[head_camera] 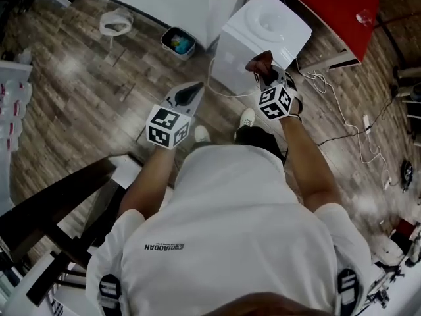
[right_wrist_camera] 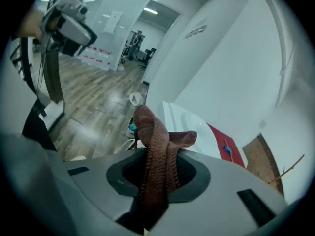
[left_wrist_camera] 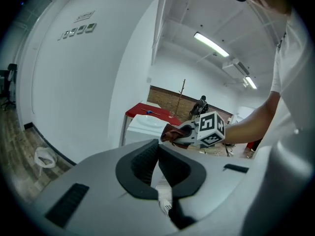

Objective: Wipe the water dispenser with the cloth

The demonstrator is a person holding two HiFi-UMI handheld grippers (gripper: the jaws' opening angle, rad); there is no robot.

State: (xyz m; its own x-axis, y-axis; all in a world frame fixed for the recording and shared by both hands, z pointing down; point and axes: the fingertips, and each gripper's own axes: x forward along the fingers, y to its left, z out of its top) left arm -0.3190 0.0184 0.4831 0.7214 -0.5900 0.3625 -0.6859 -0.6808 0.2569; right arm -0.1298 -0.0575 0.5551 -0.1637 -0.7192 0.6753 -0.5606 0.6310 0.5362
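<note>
Cloth (head_camera: 258, 62) in right gripper (head_camera: 266, 72) near water dispenser (head_camera: 276, 25); cables (head_camera: 320, 82), bin (head_camera: 177, 42) alongside.

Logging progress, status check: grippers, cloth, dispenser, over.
Right gripper shut on brown cloth, at water dispenser near edge, contact unclear. Left gripper shut, empty, off to the side. White cord beside dispenser, not blocking.

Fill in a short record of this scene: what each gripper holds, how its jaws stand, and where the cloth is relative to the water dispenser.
right gripper: jaws shut on the brown cloth
left gripper: jaws together, nothing between them
water dispenser: white, standing on the wooden floor
cloth position: at the dispenser's near side; touching or not, cannot tell
</note>
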